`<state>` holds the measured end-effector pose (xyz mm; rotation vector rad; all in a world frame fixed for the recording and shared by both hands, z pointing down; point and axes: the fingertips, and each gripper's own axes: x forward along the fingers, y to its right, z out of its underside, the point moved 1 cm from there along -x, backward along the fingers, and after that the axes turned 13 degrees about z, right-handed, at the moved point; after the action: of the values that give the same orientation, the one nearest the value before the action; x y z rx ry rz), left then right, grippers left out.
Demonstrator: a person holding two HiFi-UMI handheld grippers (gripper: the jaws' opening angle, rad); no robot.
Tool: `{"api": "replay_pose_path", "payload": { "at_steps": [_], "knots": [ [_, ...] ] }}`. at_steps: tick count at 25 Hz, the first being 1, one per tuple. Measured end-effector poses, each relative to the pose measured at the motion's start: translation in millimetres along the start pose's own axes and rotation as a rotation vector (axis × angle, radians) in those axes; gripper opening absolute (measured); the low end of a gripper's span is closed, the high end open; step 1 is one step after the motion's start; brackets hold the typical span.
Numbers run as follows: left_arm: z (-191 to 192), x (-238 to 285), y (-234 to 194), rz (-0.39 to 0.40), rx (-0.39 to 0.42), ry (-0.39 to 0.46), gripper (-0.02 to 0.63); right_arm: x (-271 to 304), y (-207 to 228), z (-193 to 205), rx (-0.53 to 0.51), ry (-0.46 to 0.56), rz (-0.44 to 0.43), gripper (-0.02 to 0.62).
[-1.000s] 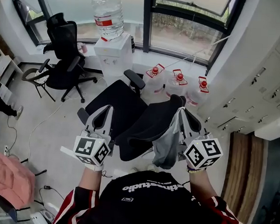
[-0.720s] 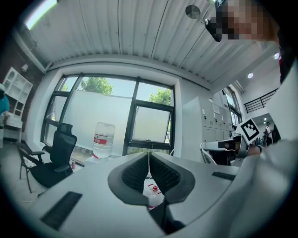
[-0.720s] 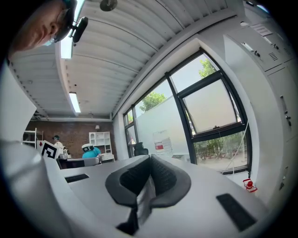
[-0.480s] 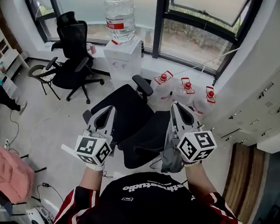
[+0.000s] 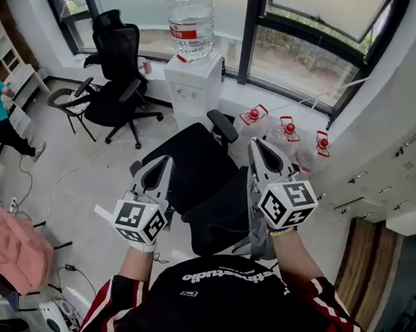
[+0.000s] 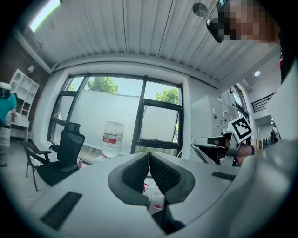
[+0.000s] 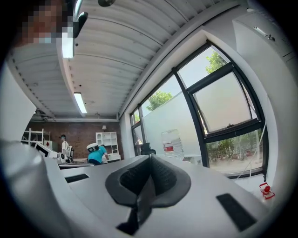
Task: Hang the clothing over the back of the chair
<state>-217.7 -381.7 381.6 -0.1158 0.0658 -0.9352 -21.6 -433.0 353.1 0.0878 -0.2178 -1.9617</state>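
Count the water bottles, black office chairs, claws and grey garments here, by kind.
Clear water bottles with red caps, on the floor: 3
Large clear water bottle on the white dispenser: 1
Black wheeled office chairs: 2
Claws: 2
Grey garment in the right claw: 1
Total: 9

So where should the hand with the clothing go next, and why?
Probably slide the right gripper a little sideways, toward the middle of the chair back. Its jaws are shut on the clothing, which dangles by the back's right edge, not over it. Once the cloth hangs above the top edge, it can be lowered to drape there.
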Motion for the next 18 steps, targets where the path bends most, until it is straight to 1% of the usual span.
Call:
{"api": "replay_pose_path", "payload": {
  "at_steps": [6, 13, 18],
  "knots": [
    [0.8, -3.9, -23.1, -0.033, -0.008, -0.004, 0.025, 41.9, -26.6, 5.6, -0.029, -0.017, -0.061, 0.015],
    [-0.3, -11.5, -46.0, -0.076, -0.015, 0.003, 0.026, 77.6, -60.7, 7.6, -0.017, -0.014, -0.153, 0.015],
    [-5.6, -19.5, -64.5, -0.123, -0.013, 0.017, 0.025, 103.6, -70.4, 4.7, 0.000, 0.000, -0.179, 0.015]
  ]
}}
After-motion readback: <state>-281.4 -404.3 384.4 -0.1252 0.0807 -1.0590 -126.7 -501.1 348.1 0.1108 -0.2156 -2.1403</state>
